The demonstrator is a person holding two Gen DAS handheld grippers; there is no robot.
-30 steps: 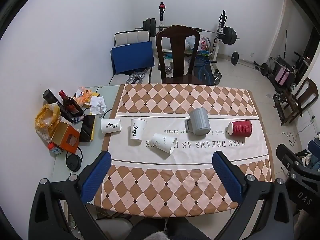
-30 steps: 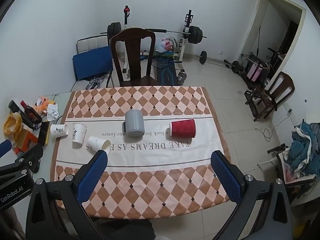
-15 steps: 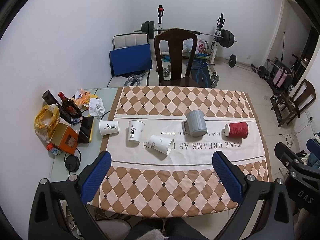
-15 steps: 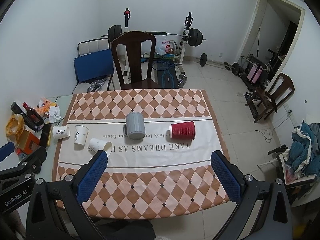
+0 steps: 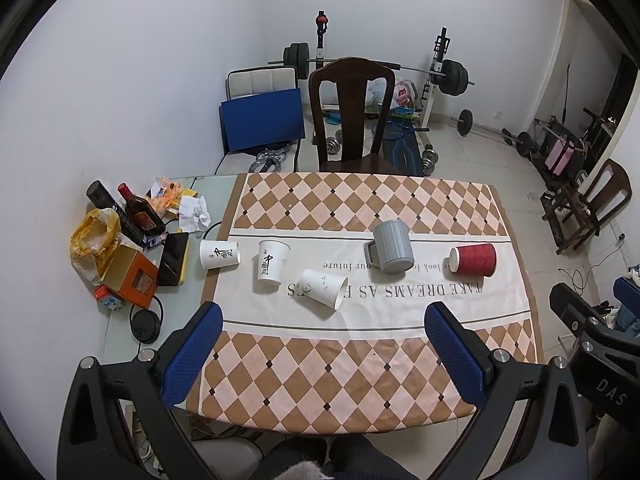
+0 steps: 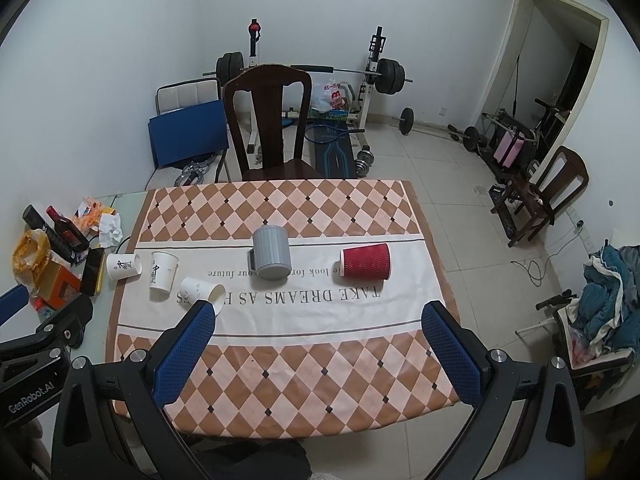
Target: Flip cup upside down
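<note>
Both cameras have drawn back and up over the last second, so the checked tablecloth (image 5: 360,360) and its cups look smaller and farther off. Neither tool holds anything: the left gripper (image 5: 320,344) and right gripper (image 6: 316,340) hang with jaws spread wide, well short of the cups. Which cup is meant is unclear; only the white paper cup with black script (image 5: 270,265) stands mouth-up, left of centre, ahead of the left gripper and likely its job. The tipped white paper cup (image 5: 322,287), grey ribbed plastic mug (image 6: 272,257) and red ribbed paper cup (image 6: 365,261) lie sideways, the red one nearest the right gripper.
</note>
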